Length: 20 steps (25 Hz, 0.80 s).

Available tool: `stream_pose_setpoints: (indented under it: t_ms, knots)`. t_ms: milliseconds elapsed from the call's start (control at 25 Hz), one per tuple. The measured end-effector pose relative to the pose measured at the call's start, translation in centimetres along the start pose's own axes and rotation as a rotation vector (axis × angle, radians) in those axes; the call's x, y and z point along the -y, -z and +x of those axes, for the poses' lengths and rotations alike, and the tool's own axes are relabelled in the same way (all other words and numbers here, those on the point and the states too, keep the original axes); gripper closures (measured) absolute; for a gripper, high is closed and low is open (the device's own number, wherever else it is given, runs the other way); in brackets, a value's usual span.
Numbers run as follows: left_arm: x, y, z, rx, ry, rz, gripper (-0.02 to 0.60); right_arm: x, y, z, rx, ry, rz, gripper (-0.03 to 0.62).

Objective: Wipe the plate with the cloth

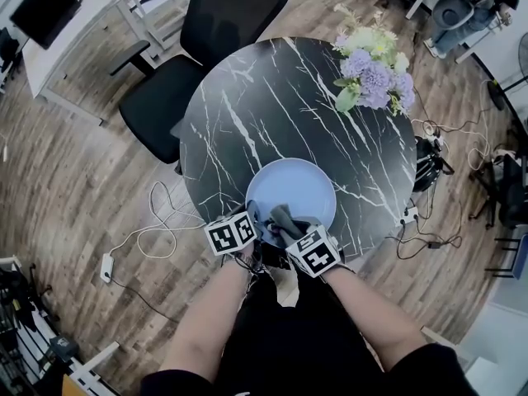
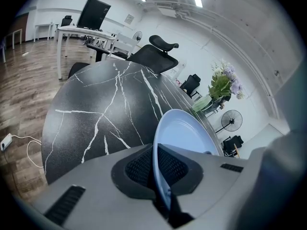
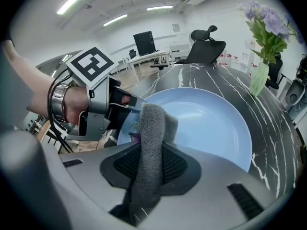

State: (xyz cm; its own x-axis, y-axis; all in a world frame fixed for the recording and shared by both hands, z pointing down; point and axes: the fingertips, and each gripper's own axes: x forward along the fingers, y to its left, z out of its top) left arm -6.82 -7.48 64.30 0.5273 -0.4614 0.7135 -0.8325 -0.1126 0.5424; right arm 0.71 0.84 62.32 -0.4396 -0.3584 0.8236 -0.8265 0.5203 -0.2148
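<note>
Left tool: jaws nearly together, clamped on the near rim of the plate. The rim is seen edge-on between the jaws. Whether the plate is raised off the table cannot be told.

Right tool: jaws closed on a grey cloth. A thick fold is held upright between the jaws, and its top end is bent over the plate's near-left part, just beside the left tool.

From the head view, both tools are seen side by side at the plate's near rim, left of it and right of it.

The plate is pale blue and round, and is placed at the near edge of a round black table veined in white.

Purple and white flowers are set at the table's far right.

A black chair is drawn up at the far left side.

A white cable is looped on the wooden floor to the left.
</note>
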Motion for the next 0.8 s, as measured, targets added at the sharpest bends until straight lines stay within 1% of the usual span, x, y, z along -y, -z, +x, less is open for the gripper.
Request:
stream_pose_setpoints:
  t_ms: [240,440,640,800]
  knots:
    - [0.2,0.0,0.0,-0.001,0.005,0.004,0.541,-1.2,0.3,0.1,-0.035,-0.028,-0.045,0.480]
    - [-0.1,-0.2,-0.2,0.002,-0.010,0.011,0.543,0.3,1.1,-0.5,-0.064,0.009,-0.086,0.480]
    - [0.1,0.0,0.1,-0.003,0.009,0.011,0.543,3.1,1.6,-1.3,-0.059,0.057,-0.062,0.480]
    - [0.1,0.0,0.1,-0.005,0.010,0.011,0.543,5.2,1.9,-1.9,-0.053,0.096,-0.009,0.480]
